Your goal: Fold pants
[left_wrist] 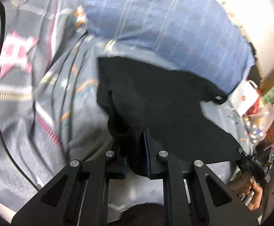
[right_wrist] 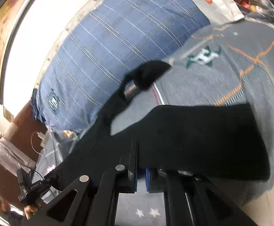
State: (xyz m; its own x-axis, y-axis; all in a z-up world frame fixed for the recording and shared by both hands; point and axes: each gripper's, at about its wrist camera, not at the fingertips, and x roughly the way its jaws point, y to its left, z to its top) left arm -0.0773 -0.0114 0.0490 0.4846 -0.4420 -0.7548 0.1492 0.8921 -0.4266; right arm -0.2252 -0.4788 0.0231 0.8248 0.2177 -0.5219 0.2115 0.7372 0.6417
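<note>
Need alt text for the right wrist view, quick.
The right claw is shut on the near edge of black pants spread on a grey patterned bedspread. A blue striped pillow lies behind.

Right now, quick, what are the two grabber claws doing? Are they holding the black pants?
Left gripper: closed, pinching a bunched edge of the black pants.
Right gripper: closed on the near edge of the black pants.
</note>
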